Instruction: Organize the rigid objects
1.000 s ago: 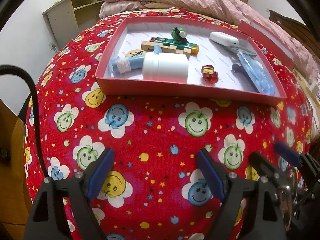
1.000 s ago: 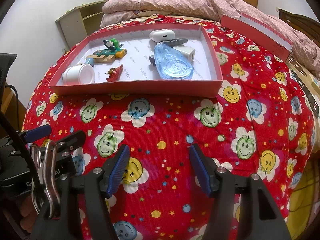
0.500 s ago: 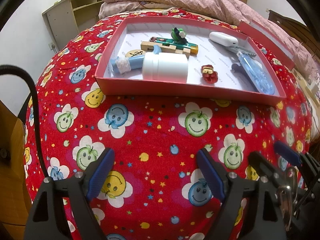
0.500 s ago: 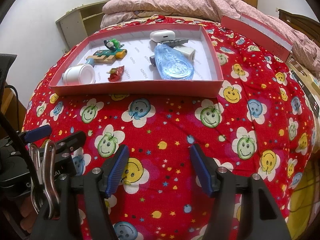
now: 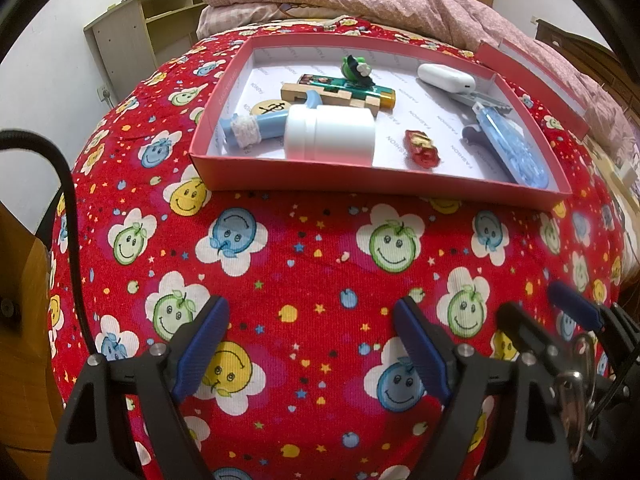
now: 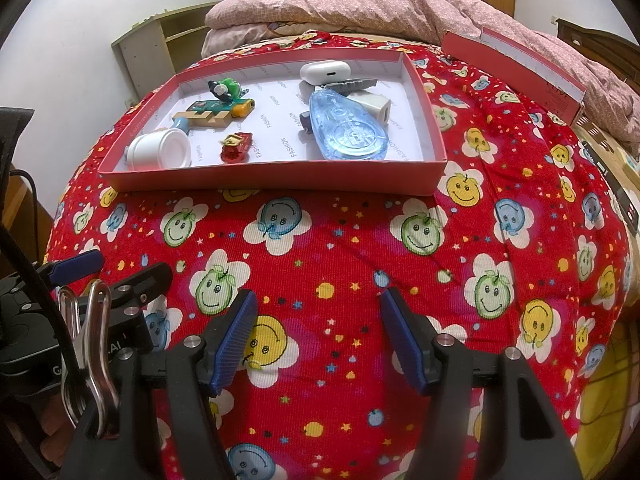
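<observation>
A: Scene, big to small?

B: Bed with a red smiley-print cover [image 5: 320, 264] fills both views. A pink quilt [image 6: 360, 4] is piled at the far end, with a wooden shelf unit [image 5: 132, 36] by the wall at far left.

A: Where's the task stuff?

B: All in the red box tray [image 6: 272, 178], which sits on the cover past both grippers. The box lid [image 6: 516, 60] lies apart, off to the tray's right near the quilt.

A: Contents?

B: Right half: a blue translucent tape dispenser [image 6: 346, 130], the biggest piece, lying flat. A white adapter [image 6: 370, 104] touches its far side. A white earbud case [image 6: 324, 72] is in the far right area, with a grey razor-like piece [image 6: 354, 85] just beside it.

A: Left half?

B: A white jar [image 5: 330, 132] on its side near the front wall. A blue tube [image 5: 256, 130] lies against it on the left. Behind those: a wooden puzzle block [image 5: 320, 96], a lighter [image 5: 348, 86], and a green toy figure [image 5: 356, 68] on top of the lighter. A round wooden chess piece [image 5: 269, 109] sits by the tube. Smallest is a small red toy [image 6: 236, 147], lying loose mid-tray.

A: Tongs?

B: The left gripper [image 5: 314, 344] is spread wide, nothing between the pads, only cover below. The right gripper [image 6: 318, 334] is also apart and empty, with a somewhat narrower gap. Both are well short of the tray. The right one's frame shows at the edge of the left view.
</observation>
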